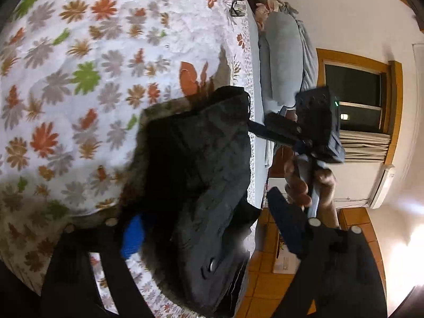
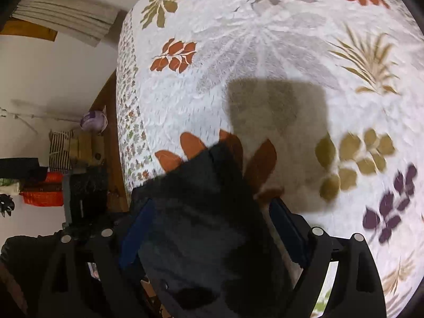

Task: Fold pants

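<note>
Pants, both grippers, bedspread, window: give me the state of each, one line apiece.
pants: dark, bunched, lifted off the bed, held at two spots.
left gripper: fingers spread wide with pants fabric lying between them.
right gripper: pinching the pants' edge beyond the bed's side.
bedspread: spread flat, floral, shadowed beneath the pants.
window: dark outside, curtain bunched beside it.

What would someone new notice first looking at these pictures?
The dark pants, lifted above the bed between both tools, fill the lower middle of each view. Behind them spreads the white bedspread with bright leaf prints, where the pants cast a square shadow. In the left wrist view, the right tool grips the pants' far edge.
</note>
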`<state>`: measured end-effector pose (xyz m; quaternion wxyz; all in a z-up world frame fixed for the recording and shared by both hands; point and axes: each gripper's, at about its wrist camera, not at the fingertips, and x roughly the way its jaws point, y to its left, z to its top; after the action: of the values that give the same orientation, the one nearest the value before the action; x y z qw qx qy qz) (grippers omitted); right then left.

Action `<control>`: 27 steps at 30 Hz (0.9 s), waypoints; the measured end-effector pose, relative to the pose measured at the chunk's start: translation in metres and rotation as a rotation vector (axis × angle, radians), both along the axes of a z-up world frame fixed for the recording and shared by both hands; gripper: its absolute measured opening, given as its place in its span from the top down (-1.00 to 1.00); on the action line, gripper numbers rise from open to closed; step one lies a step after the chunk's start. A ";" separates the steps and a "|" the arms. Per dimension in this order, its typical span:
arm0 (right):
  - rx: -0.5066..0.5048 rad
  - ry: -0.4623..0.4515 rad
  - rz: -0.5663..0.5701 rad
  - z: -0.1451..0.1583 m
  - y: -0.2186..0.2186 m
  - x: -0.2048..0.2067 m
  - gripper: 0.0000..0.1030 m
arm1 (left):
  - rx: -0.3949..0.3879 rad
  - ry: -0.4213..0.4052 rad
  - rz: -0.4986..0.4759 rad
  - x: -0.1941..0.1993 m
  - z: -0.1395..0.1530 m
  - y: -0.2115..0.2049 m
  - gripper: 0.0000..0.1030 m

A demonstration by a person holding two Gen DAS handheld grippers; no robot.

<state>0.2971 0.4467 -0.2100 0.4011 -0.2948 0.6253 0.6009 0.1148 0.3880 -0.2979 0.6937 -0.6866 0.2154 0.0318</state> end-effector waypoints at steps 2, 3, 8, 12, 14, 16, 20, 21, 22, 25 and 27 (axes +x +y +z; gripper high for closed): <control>-0.011 0.010 0.030 -0.005 0.008 -0.004 -0.74 | 0.000 -0.004 0.004 0.000 0.000 -0.002 -0.69; -0.020 0.017 0.051 -0.010 0.013 -0.007 -0.74 | 0.004 -0.004 0.005 0.001 0.000 -0.002 -0.67; -0.059 0.028 0.117 -0.027 0.027 -0.017 -0.78 | 0.006 0.038 0.015 -0.010 -0.007 -0.004 -0.15; -0.068 0.024 0.119 -0.027 0.028 -0.013 0.04 | -0.010 0.075 0.023 -0.016 -0.015 -0.001 0.41; -0.060 0.003 0.119 -0.022 0.024 -0.011 0.24 | -0.008 0.078 0.025 -0.018 -0.015 -0.002 0.46; -0.045 -0.016 0.118 -0.011 0.019 -0.012 0.36 | 0.025 0.078 0.024 -0.020 -0.008 -0.005 0.52; -0.014 -0.063 0.107 0.016 0.007 -0.014 0.43 | 0.087 0.065 0.021 -0.021 0.007 -0.009 0.57; -0.006 -0.077 0.101 0.024 0.003 -0.014 0.44 | 0.102 0.063 0.020 -0.021 0.011 -0.010 0.58; 0.002 -0.087 0.096 0.031 0.000 -0.014 0.45 | 0.121 0.062 0.020 -0.022 0.016 -0.012 0.58; 0.026 -0.119 0.081 0.053 -0.013 -0.012 0.46 | 0.185 0.060 0.017 -0.023 0.034 -0.019 0.59; 0.036 -0.138 0.072 0.066 -0.021 -0.011 0.46 | 0.213 0.060 0.019 -0.023 0.048 -0.024 0.59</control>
<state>0.2858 0.4256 -0.1435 0.4267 -0.3507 0.5742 0.6044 0.0922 0.3637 -0.2501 0.7556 -0.6098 0.2250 0.0814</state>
